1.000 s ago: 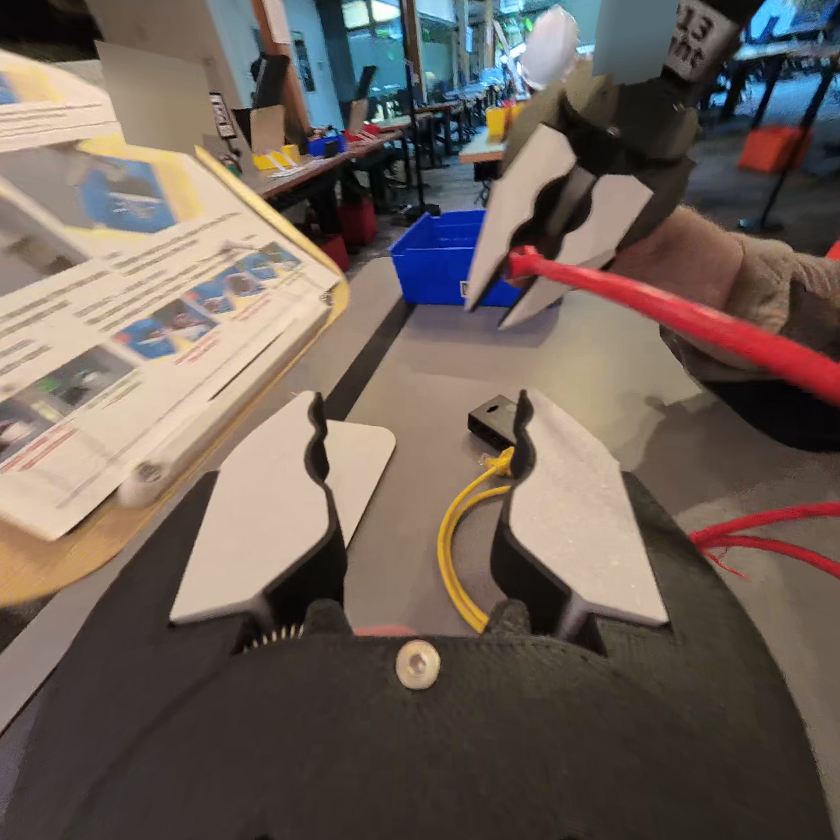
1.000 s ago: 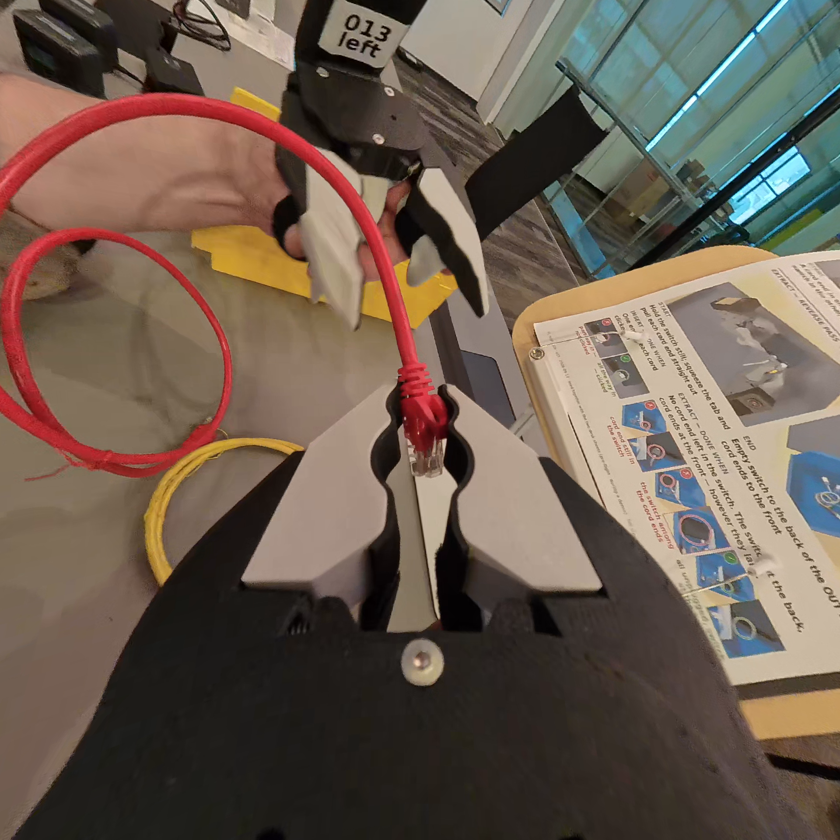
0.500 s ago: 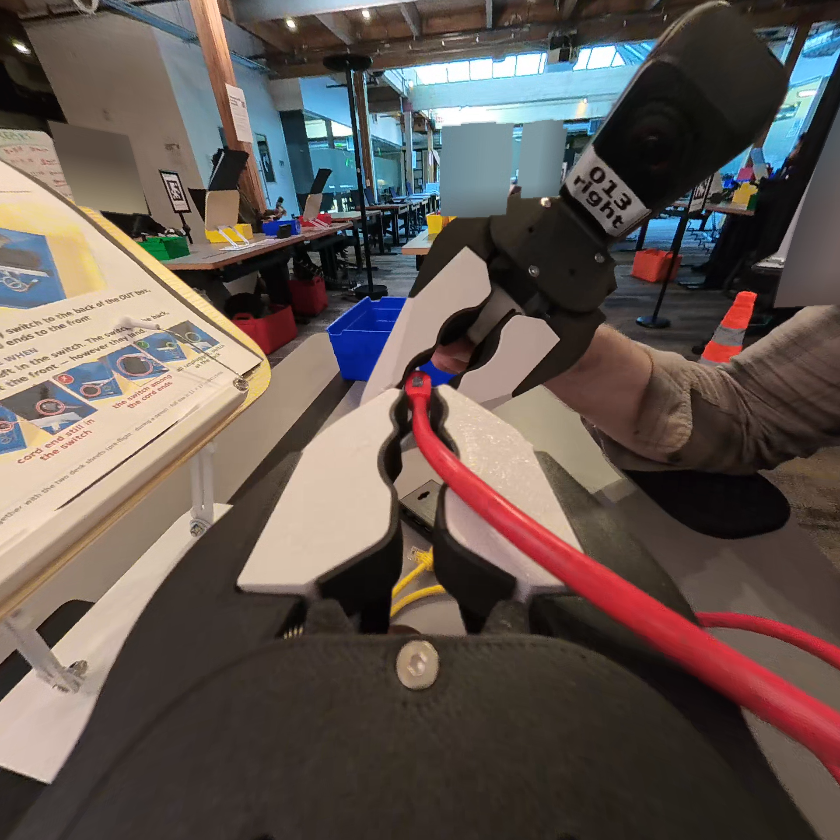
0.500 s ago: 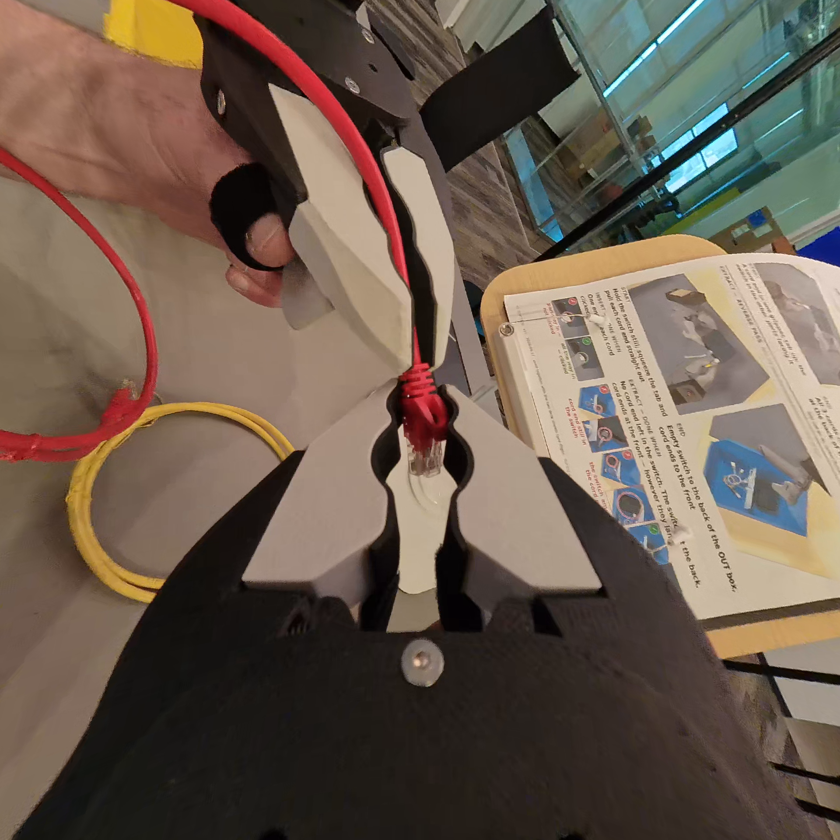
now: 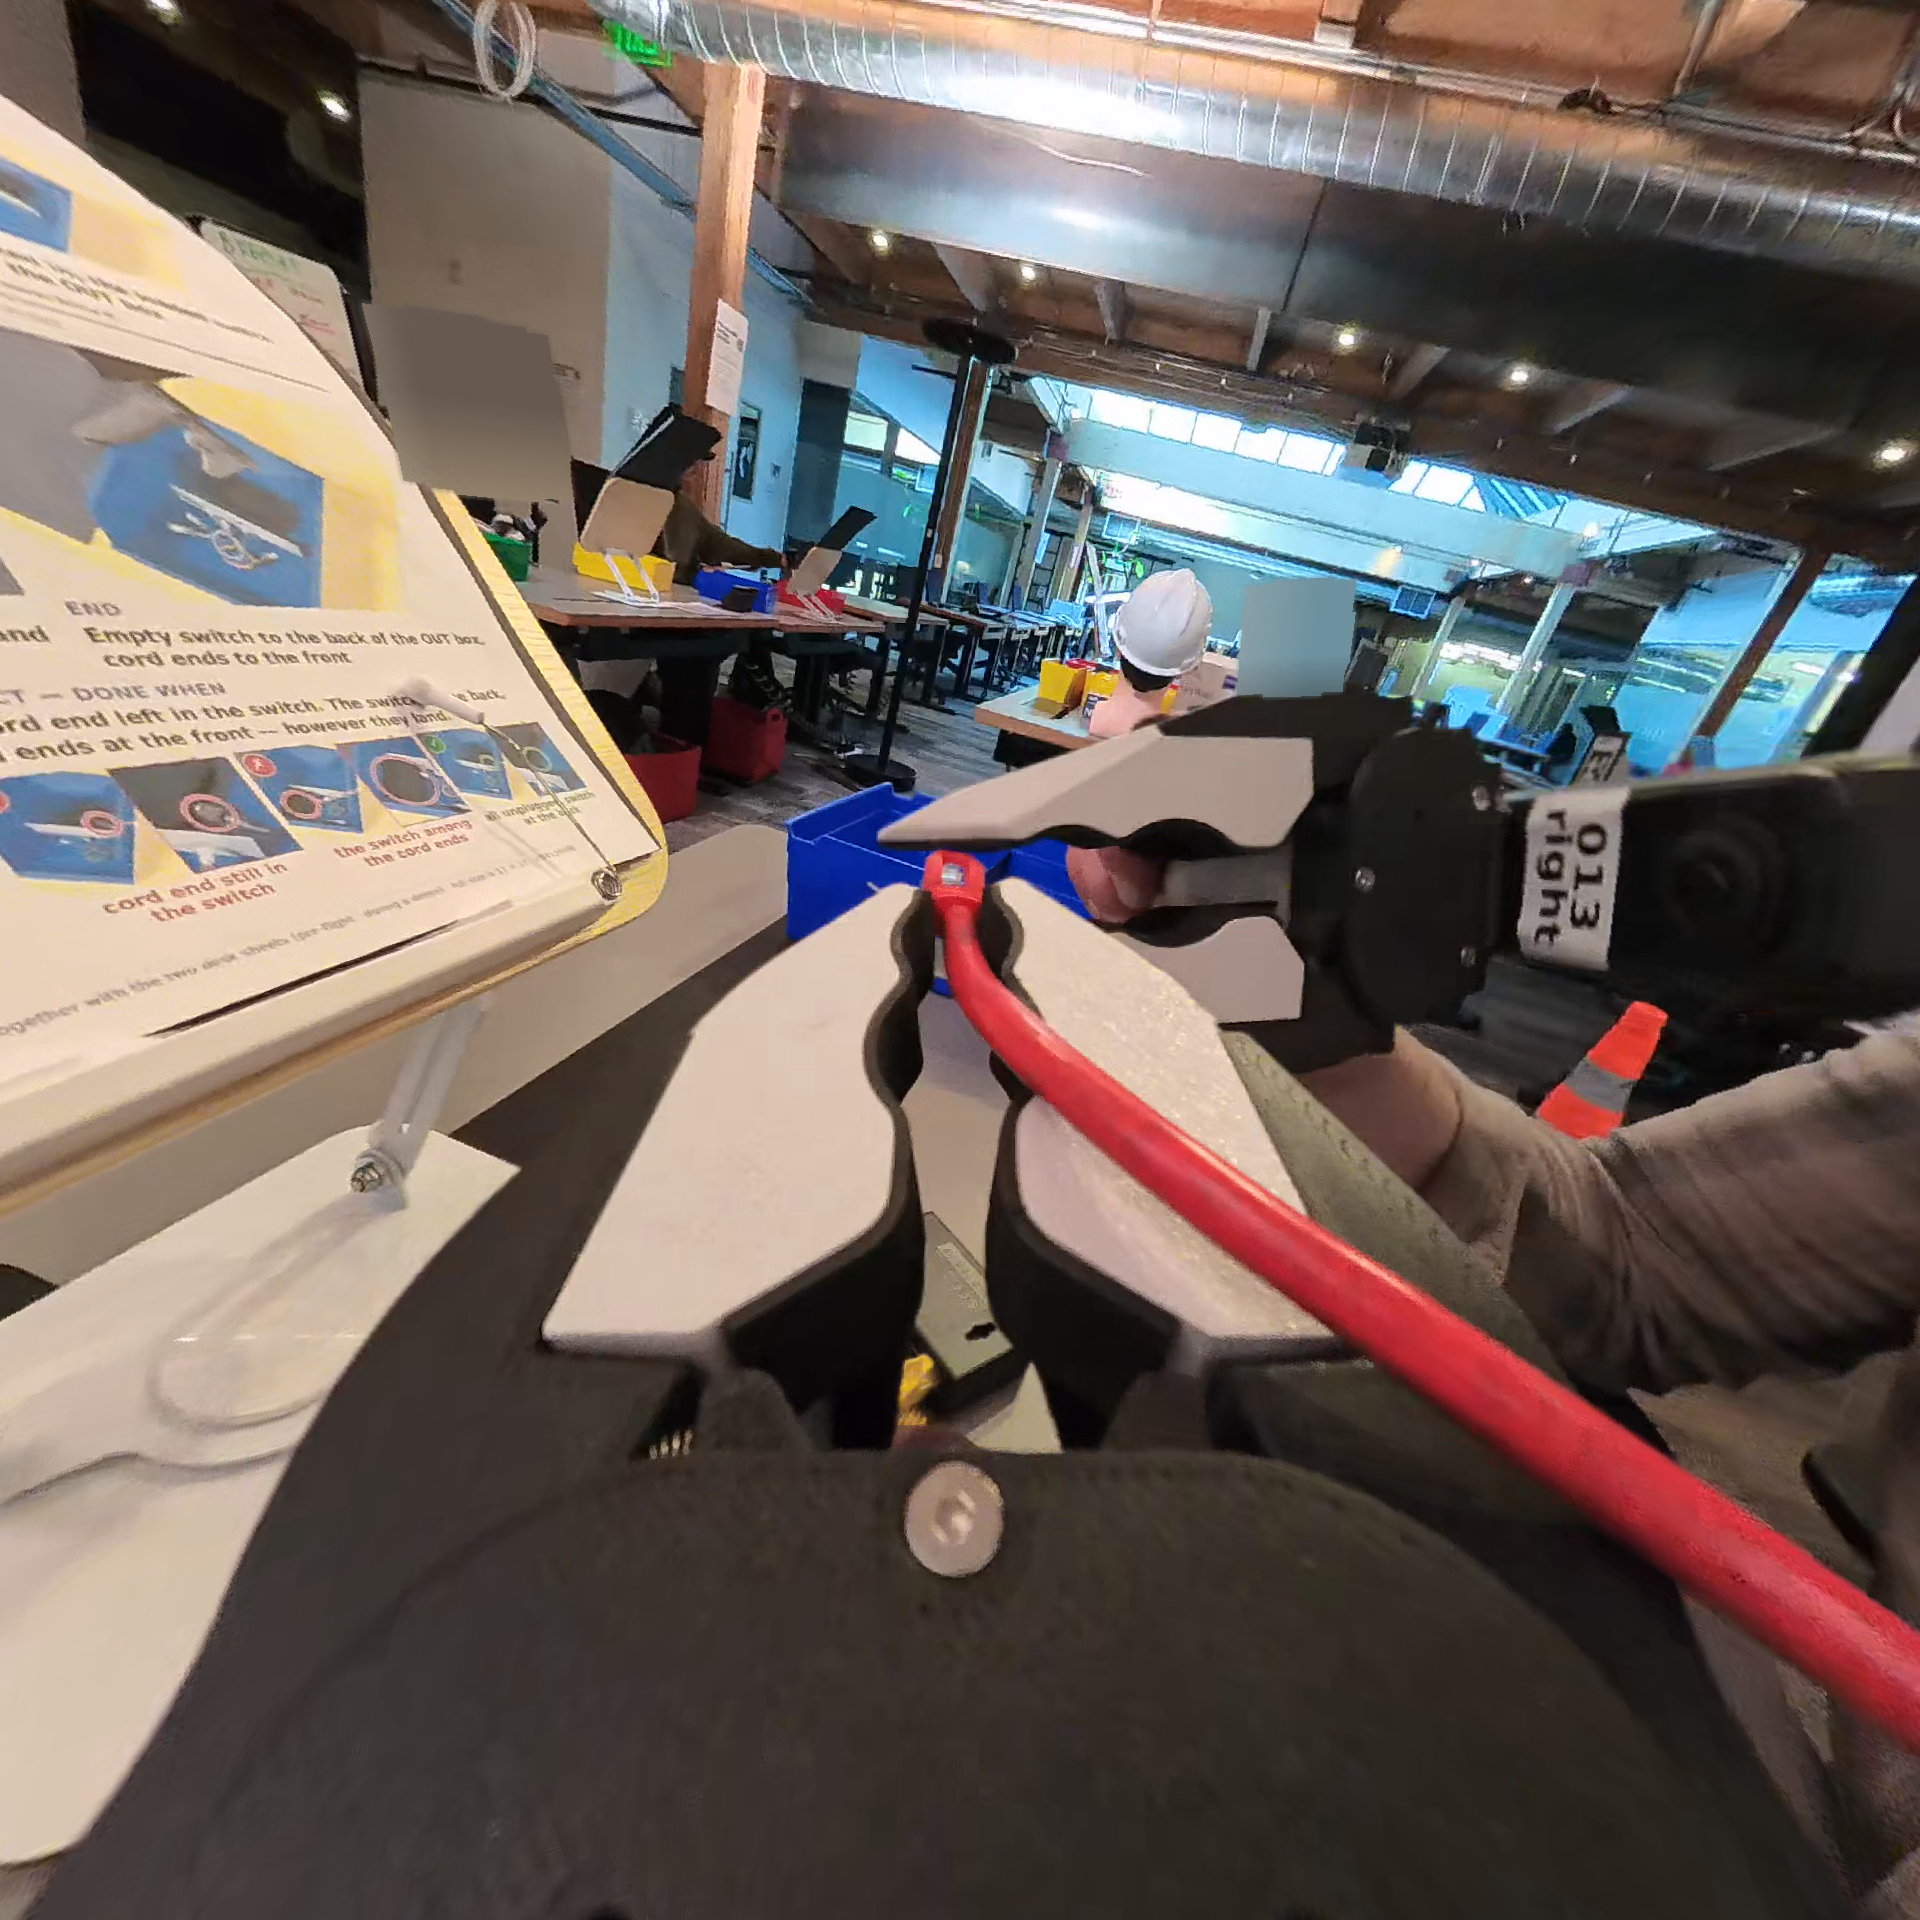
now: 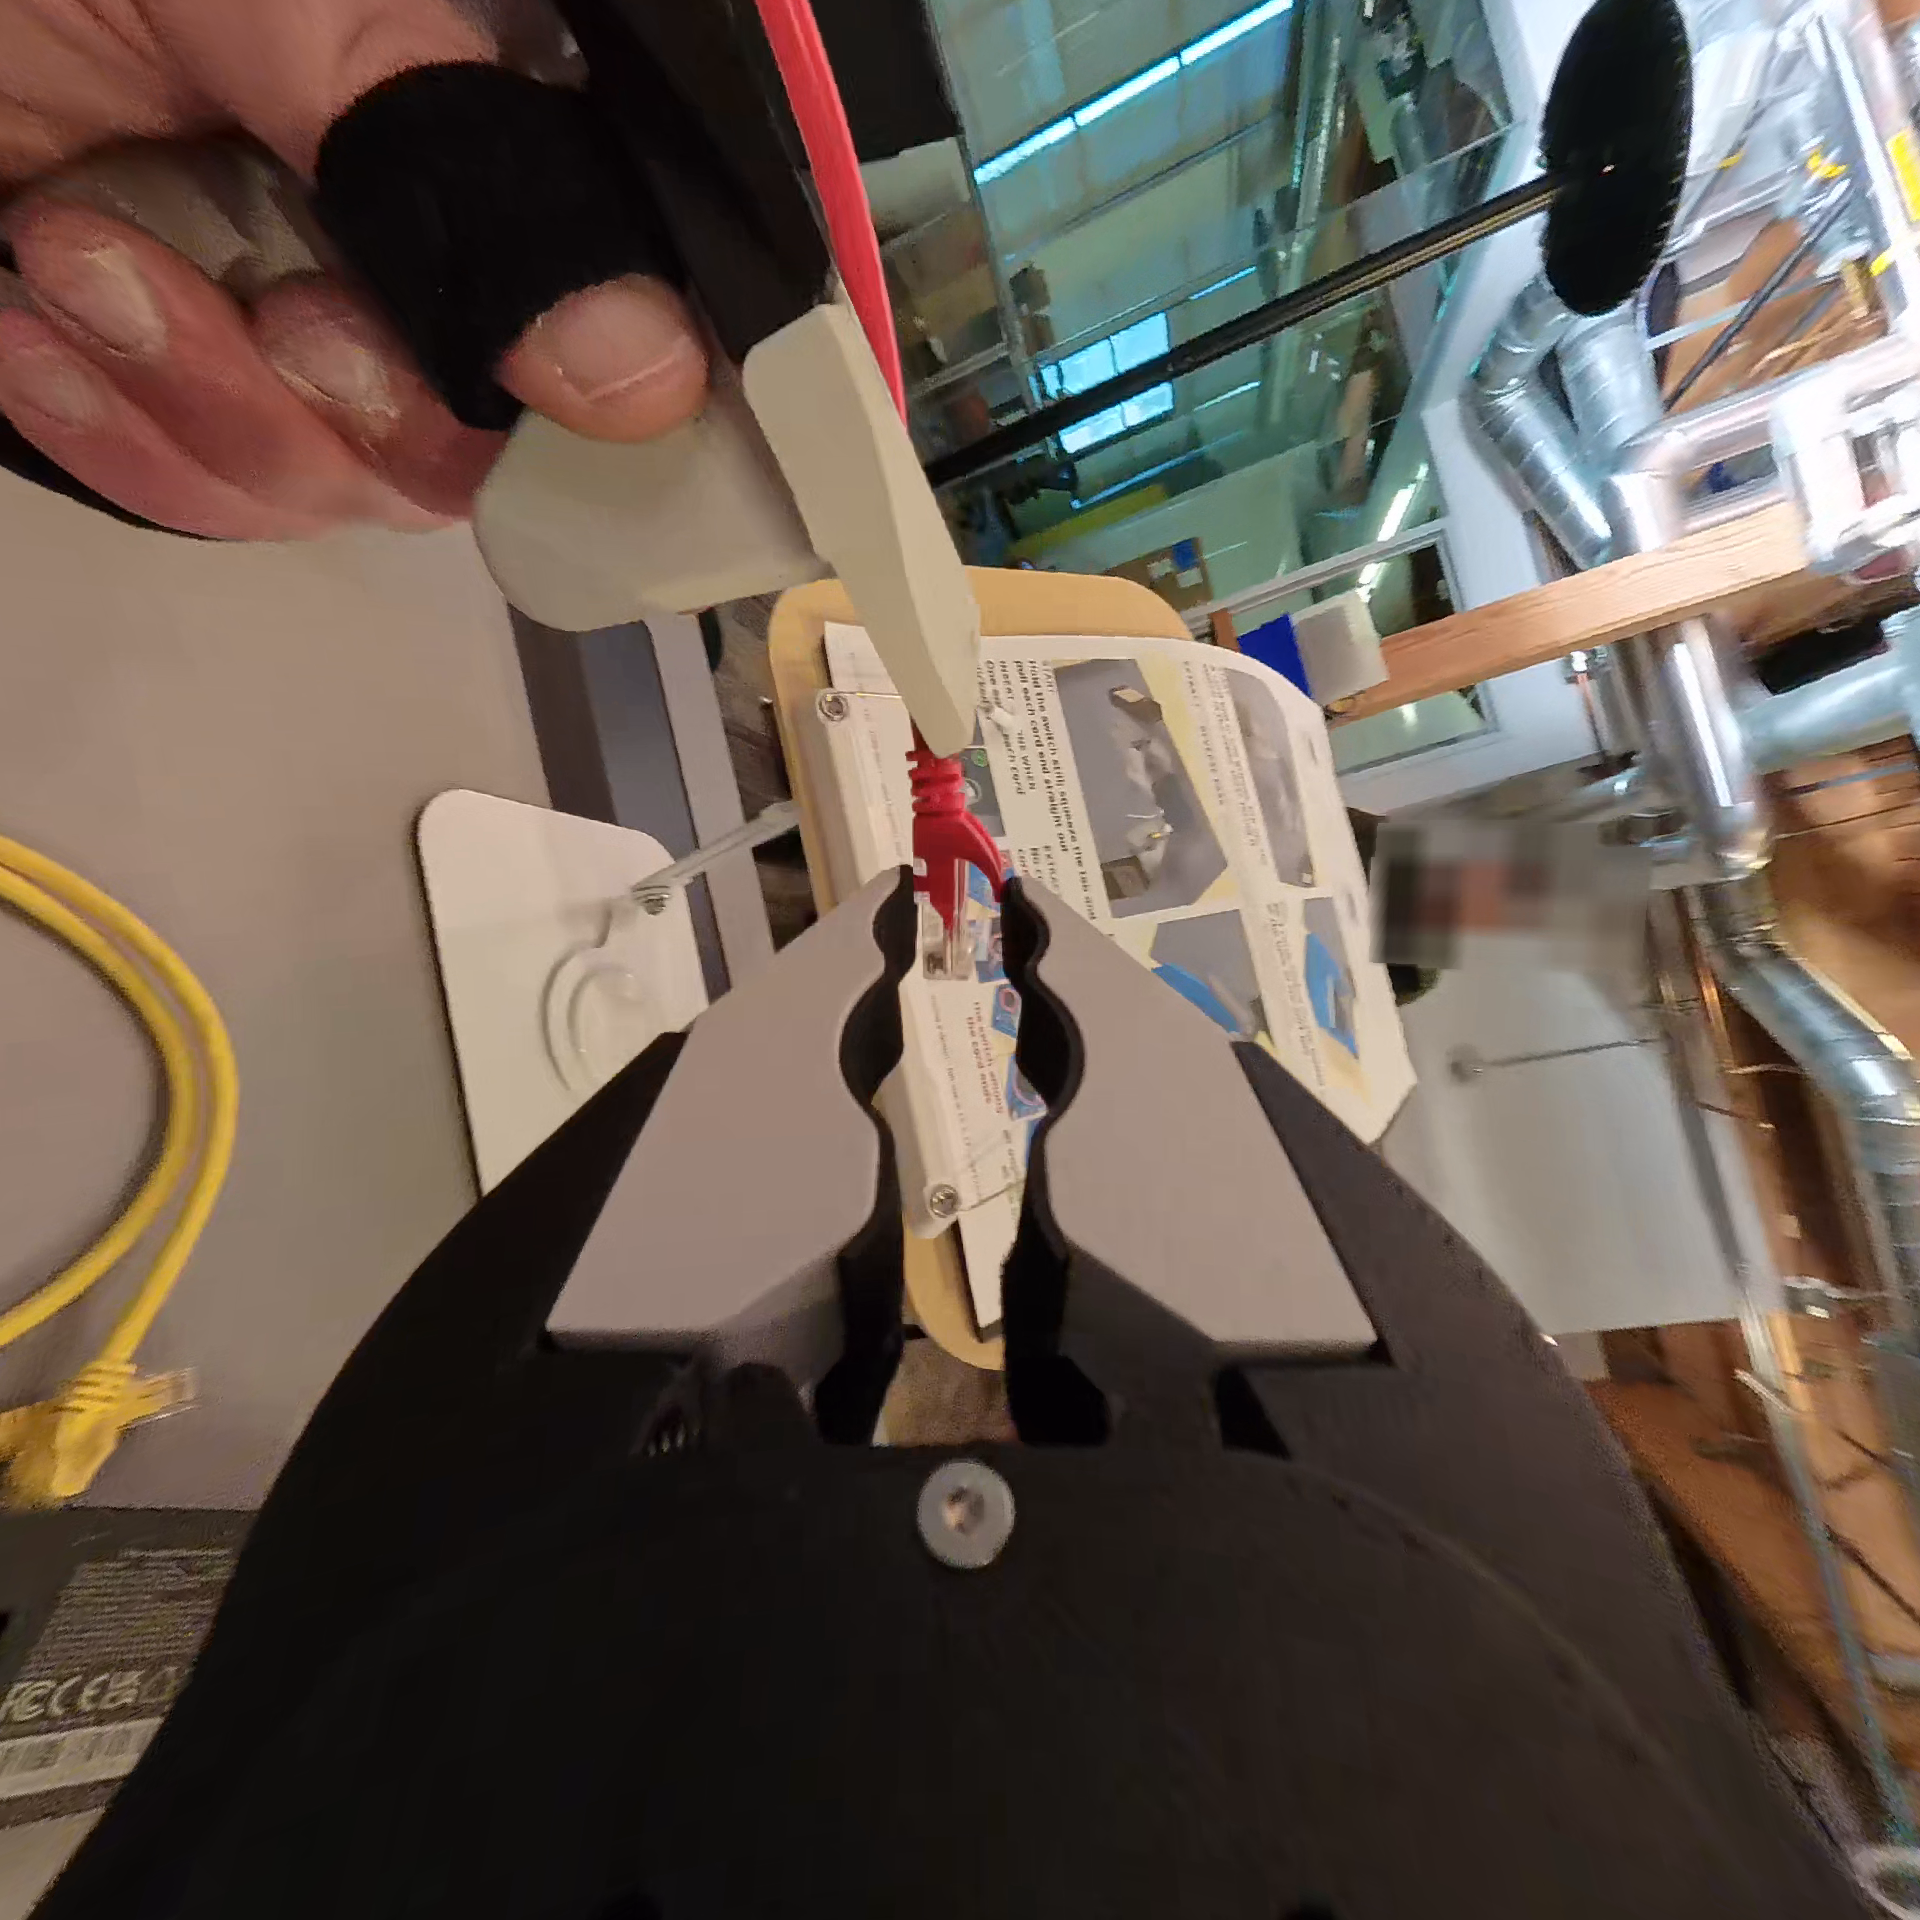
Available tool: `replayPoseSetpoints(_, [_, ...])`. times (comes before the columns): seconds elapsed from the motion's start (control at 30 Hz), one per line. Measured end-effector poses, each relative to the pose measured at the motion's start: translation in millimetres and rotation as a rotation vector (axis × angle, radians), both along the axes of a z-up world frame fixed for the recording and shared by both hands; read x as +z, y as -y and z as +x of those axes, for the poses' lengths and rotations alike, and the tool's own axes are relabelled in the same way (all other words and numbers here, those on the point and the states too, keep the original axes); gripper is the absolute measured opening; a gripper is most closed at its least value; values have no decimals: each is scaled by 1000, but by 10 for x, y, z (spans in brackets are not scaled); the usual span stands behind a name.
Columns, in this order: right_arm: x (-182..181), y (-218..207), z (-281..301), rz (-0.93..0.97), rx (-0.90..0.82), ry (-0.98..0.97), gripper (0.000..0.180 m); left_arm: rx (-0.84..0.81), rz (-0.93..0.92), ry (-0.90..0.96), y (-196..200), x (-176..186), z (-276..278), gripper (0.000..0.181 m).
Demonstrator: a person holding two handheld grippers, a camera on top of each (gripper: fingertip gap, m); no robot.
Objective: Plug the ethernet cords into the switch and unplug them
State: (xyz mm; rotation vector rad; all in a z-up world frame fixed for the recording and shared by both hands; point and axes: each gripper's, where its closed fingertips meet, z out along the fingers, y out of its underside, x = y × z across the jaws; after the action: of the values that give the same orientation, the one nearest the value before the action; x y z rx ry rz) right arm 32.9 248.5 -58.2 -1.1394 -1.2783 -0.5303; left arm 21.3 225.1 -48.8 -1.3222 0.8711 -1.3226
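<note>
A red ethernet cord point(image 5: 1299, 1257) runs up from the lower right into my left gripper point(image 5: 951, 914), which is shut on it just behind the plug. My right gripper point(image 6: 954, 904) is shut on the same cord's red plug point(image 6: 945, 894); the clear tip sits between its fingers. In the left wrist view the right gripper point(image 5: 1101, 883) lies on its side, tip to tip with mine. The black switch point(image 6: 94, 1621) lies on the grey table at lower left, and shows between the left fingers point(image 5: 961, 1320). A yellow cord point(image 6: 197, 1039) lies beside it, its plug point(image 6: 73, 1423) loose.
An instruction board point(image 5: 260, 675) on a wire stand with a white base plate point(image 5: 260, 1299) stands close on the left; it also fills the middle of the right wrist view point(image 6: 1143, 883). A blue bin point(image 5: 842, 873) sits at the table's far end. A person's hand point(image 6: 260, 312) holds the left gripper. From either gripper's tips it is about 25 centimetres to the black switch point(image 6: 94, 1621). The left camera catches it too, in the left wrist view point(image 5: 944, 1303).
My left gripper, open a second ago, has shut on the red cord behind the plug. Both grippers have risen and turned, the right one onto its side, still holding the plug.
</note>
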Motion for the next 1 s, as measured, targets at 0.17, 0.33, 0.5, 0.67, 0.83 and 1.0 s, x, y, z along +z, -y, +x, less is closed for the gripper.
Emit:
replayPoseSetpoints(0.17, [25,8,16,21,-16,6,11,6,-19,29,5,33,8,8])
replayPoseSetpoints(0.33, [27,21,19,28,-25,30,10,49,22,-20,-29,-7,44,42])
replayPoseSetpoints(0.5, [32,82,-53,61,-10,71,10,51,49,-74,39,-34,124,46])
replayPoseSetpoints(0.67, [15,76,-67,89,-19,99,9,45,2,-123,50,-81,135,29])
replayPoseSetpoints(0.83, [-11,76,-85,106,-25,133,10,76,-8,-143,11,-112,118,20])
replayPoseSetpoints(1.0, [-49,56,-87,103,-29,145,10,98,-2,-171,-13,-152,119,19])
